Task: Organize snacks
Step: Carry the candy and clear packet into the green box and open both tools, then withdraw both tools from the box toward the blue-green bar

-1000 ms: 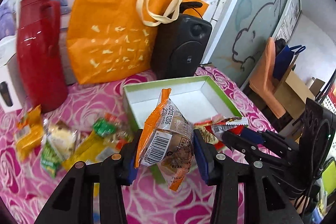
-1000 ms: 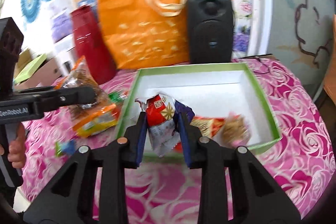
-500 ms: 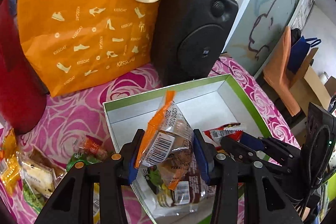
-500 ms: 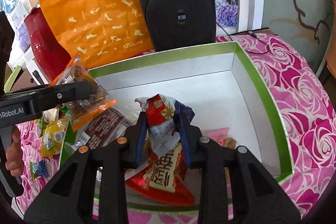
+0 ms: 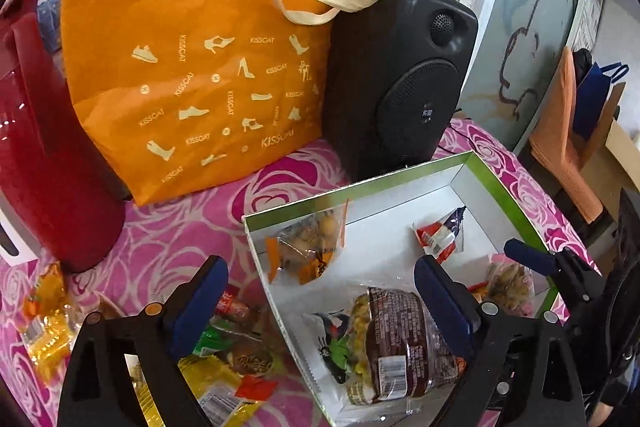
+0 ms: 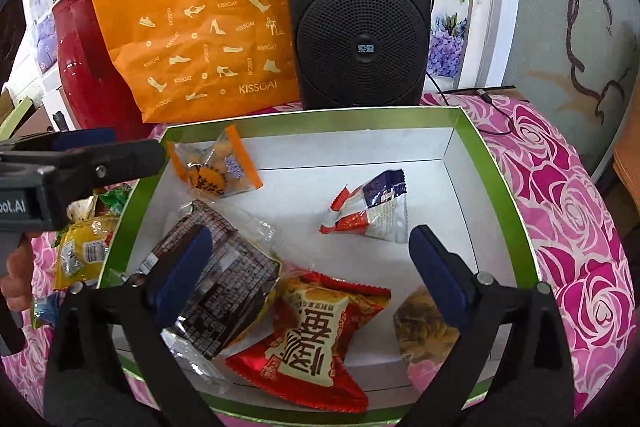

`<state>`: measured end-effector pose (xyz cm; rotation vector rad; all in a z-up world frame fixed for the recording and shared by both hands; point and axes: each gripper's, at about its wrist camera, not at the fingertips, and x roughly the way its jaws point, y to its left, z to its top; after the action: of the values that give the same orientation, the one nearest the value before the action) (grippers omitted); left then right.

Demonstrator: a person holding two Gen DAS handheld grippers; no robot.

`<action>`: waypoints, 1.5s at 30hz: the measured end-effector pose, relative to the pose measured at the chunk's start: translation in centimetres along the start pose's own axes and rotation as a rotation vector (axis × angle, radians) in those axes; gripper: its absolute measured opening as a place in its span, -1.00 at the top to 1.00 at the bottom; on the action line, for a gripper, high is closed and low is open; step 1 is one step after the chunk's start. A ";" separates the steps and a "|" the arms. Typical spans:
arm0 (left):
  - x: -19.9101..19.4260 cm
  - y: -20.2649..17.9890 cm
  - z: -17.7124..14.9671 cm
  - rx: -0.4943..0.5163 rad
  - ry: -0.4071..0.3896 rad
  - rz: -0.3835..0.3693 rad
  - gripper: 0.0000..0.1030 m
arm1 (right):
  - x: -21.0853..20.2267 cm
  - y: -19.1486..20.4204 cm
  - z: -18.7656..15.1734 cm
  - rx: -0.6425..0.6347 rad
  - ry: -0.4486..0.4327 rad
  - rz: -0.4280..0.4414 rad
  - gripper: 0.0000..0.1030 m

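Observation:
A green-rimmed white box [image 6: 472,131] [image 5: 352,187] holds several snack packets. The orange-edged clear packet [image 6: 218,169] [image 5: 308,247] lies at its back left. Toward the back right of the box rests the red, white and blue packet [image 6: 370,209] [image 5: 438,237]. A dark brown packet [image 6: 216,283] [image 5: 400,339], a red packet [image 6: 316,331] and a clear nut packet [image 6: 424,327] lie near the front. My left gripper [image 5: 320,303] is open over the box's left wall, with nothing held. My right gripper [image 6: 310,271] is open above the box, also holding nothing.
Loose snacks [image 5: 224,359] lie on the pink rose cloth [image 5: 168,239] left of the box. Behind stand a red jug [image 5: 44,155], an orange tote bag [image 5: 200,59] and a black speaker [image 6: 360,15]. A hand [image 6: 16,279] holds the left gripper.
Both grippers opened and let go of their packets. The orange-edged packet and the red, white and blue packet now lie in the box.

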<state>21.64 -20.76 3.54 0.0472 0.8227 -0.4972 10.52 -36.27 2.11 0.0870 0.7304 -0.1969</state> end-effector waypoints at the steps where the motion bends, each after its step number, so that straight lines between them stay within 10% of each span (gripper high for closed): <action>1: -0.4 0.1 -0.1 -0.001 -0.003 -0.001 -0.87 | -0.1 0.1 0.0 0.000 0.005 0.001 -0.93; 23: -12.8 2.4 -8.1 -0.071 -0.054 0.066 -0.87 | -8.2 8.5 -2.8 -0.106 -0.033 0.135 -0.98; 37: -15.7 13.8 -19.1 -0.342 0.037 0.146 -0.86 | -3.9 18.9 -6.3 -0.263 0.117 0.340 -0.98; 45: -16.3 15.0 -21.1 -0.376 0.031 0.105 -0.85 | 0.2 22.7 -4.8 -0.330 0.137 0.286 -0.77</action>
<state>4.36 3.97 -1.57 -0.2475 0.9280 -0.2373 12.21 -13.42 -1.34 -0.1105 0.8689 0.2057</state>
